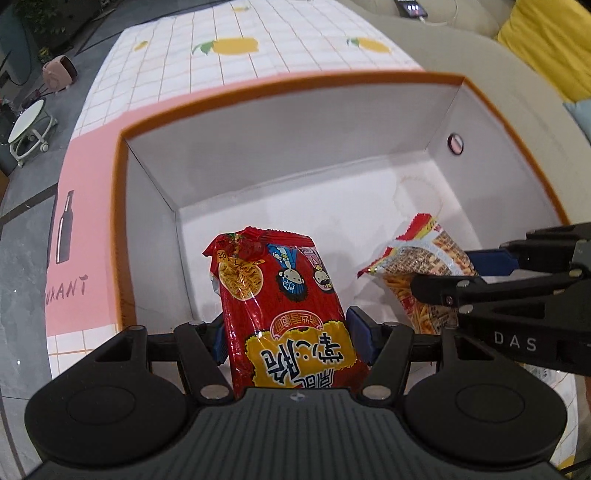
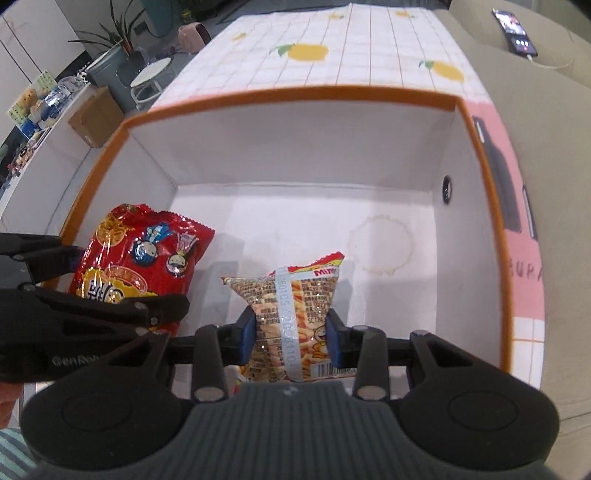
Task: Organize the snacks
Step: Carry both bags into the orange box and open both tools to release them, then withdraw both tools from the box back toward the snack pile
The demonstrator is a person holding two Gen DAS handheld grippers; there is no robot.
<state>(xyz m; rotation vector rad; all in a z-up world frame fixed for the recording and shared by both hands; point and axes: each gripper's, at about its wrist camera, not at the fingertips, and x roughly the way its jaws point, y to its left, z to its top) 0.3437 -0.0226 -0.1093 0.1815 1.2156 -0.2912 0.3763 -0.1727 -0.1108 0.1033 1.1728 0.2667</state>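
My left gripper point(image 1: 286, 338) is shut on a red noodle-snack bag point(image 1: 280, 295) and holds it over the near left part of a white box with an orange rim point(image 1: 280, 83). My right gripper point(image 2: 291, 338) is shut on a small orange and white crisp-stick bag point(image 2: 291, 314) and holds it in the box's near middle. In the left wrist view the crisp-stick bag point(image 1: 417, 266) and right gripper point(image 1: 461, 275) show at the right. In the right wrist view the red bag point(image 2: 140, 258) and left gripper show at the left. The box point(image 2: 303, 94) holds nothing else.
The box stands on a table with a white grid cloth with lemon prints point(image 1: 229, 48) and a pink mat point(image 1: 85, 229). A beige sofa point(image 2: 546, 155) with a phone point(image 2: 515, 31) lies to the right. A round stool point(image 1: 31, 125) and floor are to the left.
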